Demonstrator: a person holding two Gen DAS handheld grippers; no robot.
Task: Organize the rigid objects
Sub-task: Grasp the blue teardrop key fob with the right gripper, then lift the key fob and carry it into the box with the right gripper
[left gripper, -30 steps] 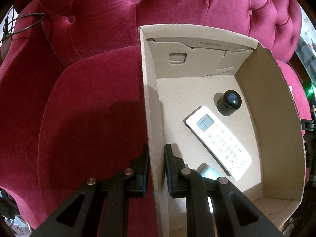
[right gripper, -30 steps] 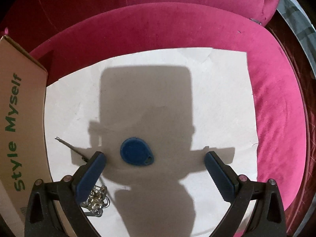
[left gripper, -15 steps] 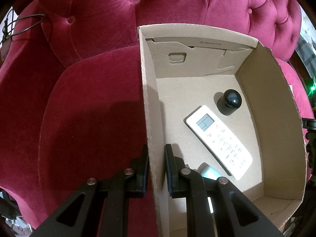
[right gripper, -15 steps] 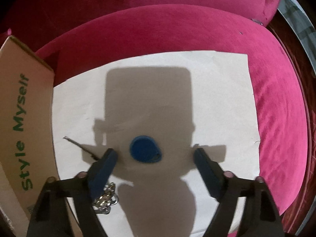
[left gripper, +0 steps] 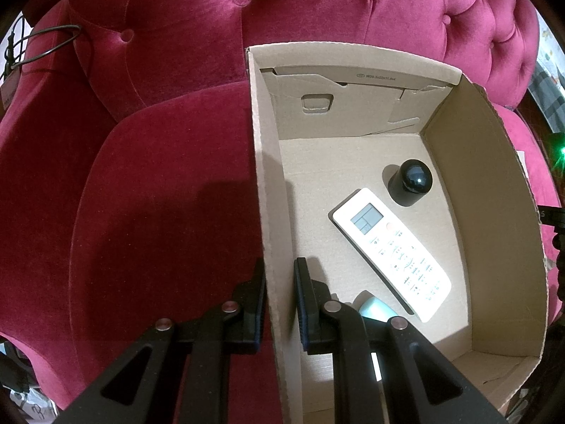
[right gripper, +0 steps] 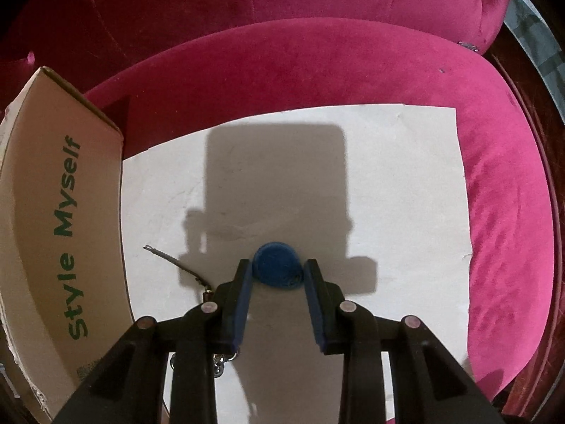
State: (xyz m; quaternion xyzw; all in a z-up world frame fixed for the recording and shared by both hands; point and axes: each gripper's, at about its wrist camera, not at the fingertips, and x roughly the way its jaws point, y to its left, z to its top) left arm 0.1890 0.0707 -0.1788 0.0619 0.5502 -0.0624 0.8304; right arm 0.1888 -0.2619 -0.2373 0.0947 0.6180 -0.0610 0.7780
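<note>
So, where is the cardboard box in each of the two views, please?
Left wrist view: the box fills the right half, open, seen from above; the left gripper is clamped on its left wall.
Right wrist view: only the box's outer side shows, at the left edge, printed "Style Myself".
Shared landmark: the red sofa that the box stands on.

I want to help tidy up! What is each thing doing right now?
Box: open, its wall clamped by the left hand-held gripper.
Remote: flat in box.
Black knob: in box.
Blue tag: on paper, right hand-held gripper has been closing around it.
</note>
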